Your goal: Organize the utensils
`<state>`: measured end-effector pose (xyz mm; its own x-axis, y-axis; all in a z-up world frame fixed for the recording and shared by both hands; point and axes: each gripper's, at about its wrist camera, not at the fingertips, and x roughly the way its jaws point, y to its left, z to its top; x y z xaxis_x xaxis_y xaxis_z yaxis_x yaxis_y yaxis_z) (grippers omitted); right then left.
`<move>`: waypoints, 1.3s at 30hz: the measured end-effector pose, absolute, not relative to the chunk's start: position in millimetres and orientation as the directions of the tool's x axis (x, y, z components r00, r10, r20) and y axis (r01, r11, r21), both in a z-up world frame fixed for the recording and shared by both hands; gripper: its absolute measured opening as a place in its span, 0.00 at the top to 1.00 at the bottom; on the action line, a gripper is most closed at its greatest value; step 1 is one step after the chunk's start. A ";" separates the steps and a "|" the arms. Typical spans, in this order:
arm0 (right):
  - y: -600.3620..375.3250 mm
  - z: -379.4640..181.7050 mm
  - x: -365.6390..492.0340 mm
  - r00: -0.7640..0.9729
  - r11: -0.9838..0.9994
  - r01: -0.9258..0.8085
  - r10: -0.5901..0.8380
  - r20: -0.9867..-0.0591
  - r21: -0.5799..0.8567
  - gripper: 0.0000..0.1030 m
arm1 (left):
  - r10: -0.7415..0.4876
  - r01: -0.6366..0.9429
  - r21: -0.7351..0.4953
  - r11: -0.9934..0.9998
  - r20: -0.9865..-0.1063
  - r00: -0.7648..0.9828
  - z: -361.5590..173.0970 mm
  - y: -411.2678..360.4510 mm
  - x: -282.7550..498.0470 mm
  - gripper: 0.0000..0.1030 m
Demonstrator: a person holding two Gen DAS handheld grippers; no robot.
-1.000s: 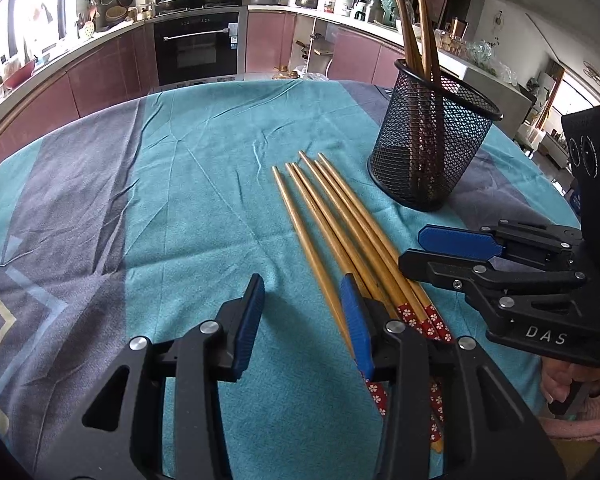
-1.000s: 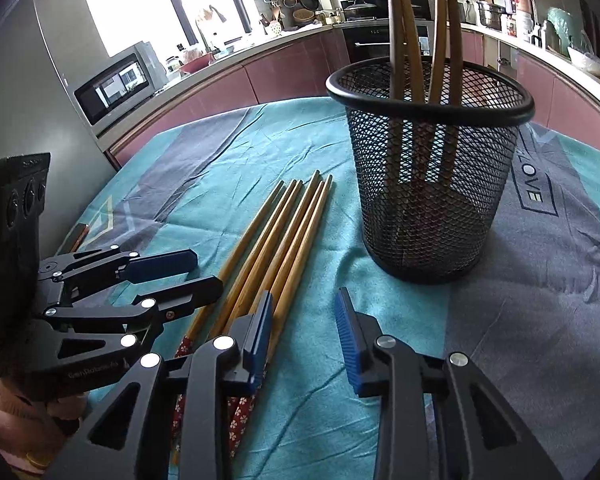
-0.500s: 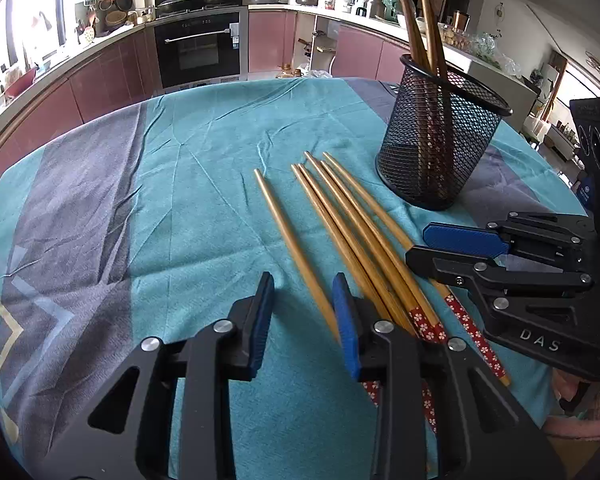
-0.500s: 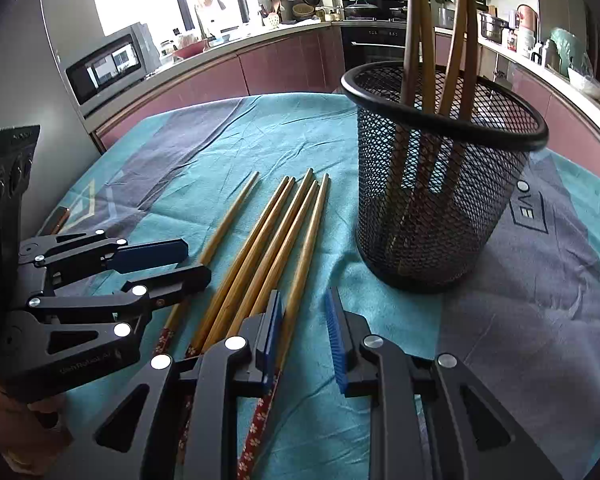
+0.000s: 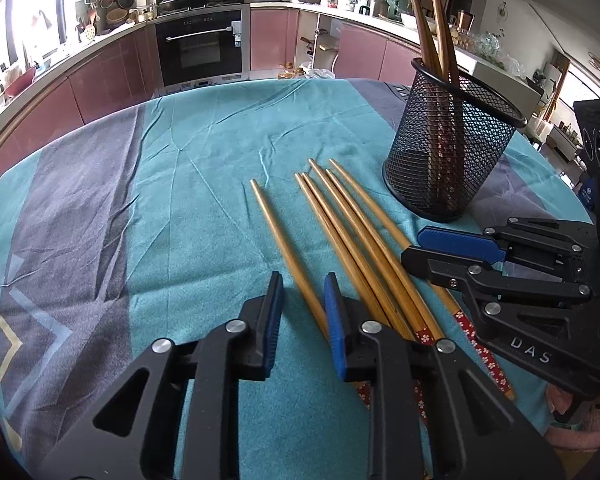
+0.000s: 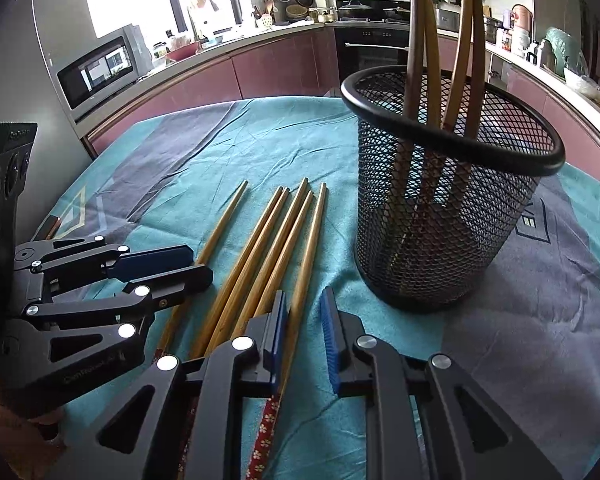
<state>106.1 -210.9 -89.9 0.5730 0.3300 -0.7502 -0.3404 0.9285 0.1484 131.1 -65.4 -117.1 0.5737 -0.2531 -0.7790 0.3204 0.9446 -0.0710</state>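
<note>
- Bamboo-coloured chopsticks [image 5: 340,236] lie in a loose fan at the centre of the left wrist view, six of them; one lone chopstick [image 5: 284,248] sits apart to the left of the other five, which lie close together.
- Their red flower-patterned ends run under the black gripper bodies at the bottom of both views, so where they stop is hidden.
- The left gripper [image 5: 302,304], at lower centre of its view, has its blue pads closing; the lone chopstick runs down into the narrow gap between them, but whether the pads press on it I cannot make out.
- The right gripper [image 6: 303,318], at lower centre of its view, is closing too; the rightmost chopstick [image 6: 306,264] passes by its left pad, and contact is unclear.
- A black mesh cup [image 6: 440,216] stands upright right of the fan, near it but apart, holding several chopsticks [image 6: 460,40] whose tops are cut off by the upper edge.
- The teal and grey tablecloth [image 5: 160,200] is bare across the left half of the left wrist view, up to the table's rounded far edge.
- A pink sleeve [image 5: 596,420] shows at the lower right corner, partly cut off.
</note>
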 end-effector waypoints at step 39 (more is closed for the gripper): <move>-240.8 -51.0 75.1 0.602 0.878 -0.386 0.472 -0.644 0.283 0.94 | -0.428 0.375 -0.242 0.895 -0.702 0.569 -78.0 -45.1 109.4 0.93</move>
